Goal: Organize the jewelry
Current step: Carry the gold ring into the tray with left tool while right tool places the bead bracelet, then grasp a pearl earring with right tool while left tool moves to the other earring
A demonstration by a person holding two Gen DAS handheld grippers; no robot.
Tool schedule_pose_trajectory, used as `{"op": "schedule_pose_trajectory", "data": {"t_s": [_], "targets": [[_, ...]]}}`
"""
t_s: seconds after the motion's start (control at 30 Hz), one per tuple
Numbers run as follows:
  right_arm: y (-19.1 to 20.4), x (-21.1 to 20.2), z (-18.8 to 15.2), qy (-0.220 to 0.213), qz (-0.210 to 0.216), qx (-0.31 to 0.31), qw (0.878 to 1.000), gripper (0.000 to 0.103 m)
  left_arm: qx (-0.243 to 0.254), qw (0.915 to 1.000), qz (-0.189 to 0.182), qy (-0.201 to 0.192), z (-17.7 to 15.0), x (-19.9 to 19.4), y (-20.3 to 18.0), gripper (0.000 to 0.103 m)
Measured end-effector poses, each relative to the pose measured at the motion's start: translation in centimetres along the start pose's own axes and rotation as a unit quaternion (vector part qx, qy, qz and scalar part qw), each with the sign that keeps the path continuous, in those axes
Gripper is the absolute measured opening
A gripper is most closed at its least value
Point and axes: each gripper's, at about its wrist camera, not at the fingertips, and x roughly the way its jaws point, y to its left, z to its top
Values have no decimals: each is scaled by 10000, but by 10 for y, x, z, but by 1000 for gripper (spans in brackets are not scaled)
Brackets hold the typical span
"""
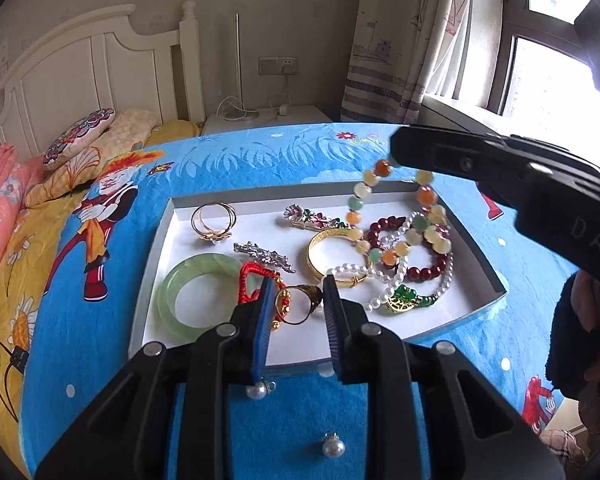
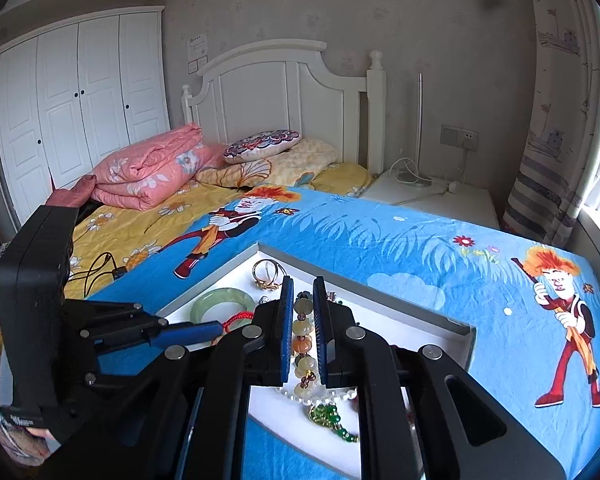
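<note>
The right tool point(image 2: 303, 320) is gripping a bead necklace point(image 2: 303, 334) of orange, cream and green beads, its pads closing tight on the strand; in the left wrist view the necklace's loop is hanging from that tool point(image 1: 396, 160) down into the far right part of the tray point(image 1: 496, 280). The left tool point(image 1: 296, 304) is hovering over the near edge of the tray with its pads partly apart and pressing on nothing; a gold ring point(image 1: 300, 304) is showing in the gap between them, lying on the tray floor beyond. The tray is sitting on the blue blanket point(image 1: 220, 160) on the bed, and is holding a green bangle point(image 1: 196, 292) at near left, a red cord bracelet point(image 1: 256, 280), a gold bangle point(image 1: 332, 256), a pearl strand point(image 1: 396, 276) and dark red beads point(image 1: 432, 270) at right. Two pearl earrings point(image 1: 334, 446) are lying on the blanket, nearer than the tray.
</note>
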Motion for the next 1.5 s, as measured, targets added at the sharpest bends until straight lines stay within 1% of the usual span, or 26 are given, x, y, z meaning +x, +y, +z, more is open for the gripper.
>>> {"op": "schedule_pose_trajectory", "data": {"t_s": [0.1, 0.23, 0.3, 0.37, 0.43, 0.5, 0.53, 0.57, 0.6, 0.63, 0.67, 0.7, 0.73, 0.93, 1.03, 1.2, 1.27, 1.3, 1.37, 1.4, 1.47, 1.5], "targets": [[0, 22, 7, 149, 74, 43, 9999, 11, 39, 10000, 38, 47, 1, 9, -2, 24], [-7, 48, 11, 327, 249, 287, 9987, 11, 46, 9999, 56, 83, 3, 18, -3, 24], [-12, 61, 8, 471, 224, 384, 9979, 11, 50, 9999, 71, 103, 4, 21, -3, 24], [-19, 70, 2, 581, 110, 448, 9972, 11, 48, 9999, 87, 133, 3, 25, -3, 24], [-26, 76, -2, 740, 115, 640, 9951, 11, 44, 9998, 103, 176, 3, 29, -2, 24], [-32, 73, -3, 699, 119, 771, 9945, 14, 17, 9997, 134, 227, 2, 33, 1, 24], [-34, 71, -3, 660, 119, 784, 9947, 19, -4, 9996, 153, 239, 1, 35, 2, 24], [-35, 68, -3, 631, 108, 794, 9948, 30, -20, 9996, 164, 248, 0, 36, 4, 25], [-37, 66, -4, 605, 102, 811, 9948, 39, -28, 9995, 188, 262, 0, 36, 5, 27], [-39, 64, -4, 565, 101, 833, 9949, 55, -33, 9994, 220, 257, -1, 37, 6, 35], [-41, 61, -5, 527, 108, 850, 9949, 63, -37, 9995, 219, 225, -2, 36, 6, 42], [-42, 59, -6, 510, 111, 865, 9949, 63, -38, 9995, 221, 202, -2, 35, 7, 46], [-43, 58, -7, 501, 110, 886, 9947, 63, -34, 9995, 254, 189, -3, 35, 7, 52], [-48, 52, -16, 475, 122, 1004, 9937, 63, 12, 9993, 322, 180, -4, 34, 7, 56], [-52, 50, -21, 474, 131, 1098, 9927, 65, 10, 9994, 310, 164, -5, 32, 6, 59], [-56, 42, -26, 439, 107, 1210, 9916, 67, 36, 9995, 306, 85, -5, 25, 4, 70], [-57, 34, -28, 386, 103, 1246, 9914, 73, 39, 9994, 356, 3, -5, 18, 3, 81], [-57, 29, -29, 354, 96, 1257, 9914, 75, 30, 9993, 381, -57, -5, 13, 3, 84], [-58, 20, -33, 299, 104, 1280, 9913, 78, 2, 9990, 406, -168, -7, 4, 5, 96], [-58, 15, -35, 292, 97, 1292, 9911, 79, -9, 9989, 429, -207, -8, -1, 6, 98], [-57, 6, -40, 311, 68, 1327, 9906, 87, -26, 9982, 542, -249, -11, -9, 9, 100], [-57, 2, -43, 329, 67, 1341, 9904, 87, -31, 9977, 615, -272, -13, -12, 12, 100]]}}
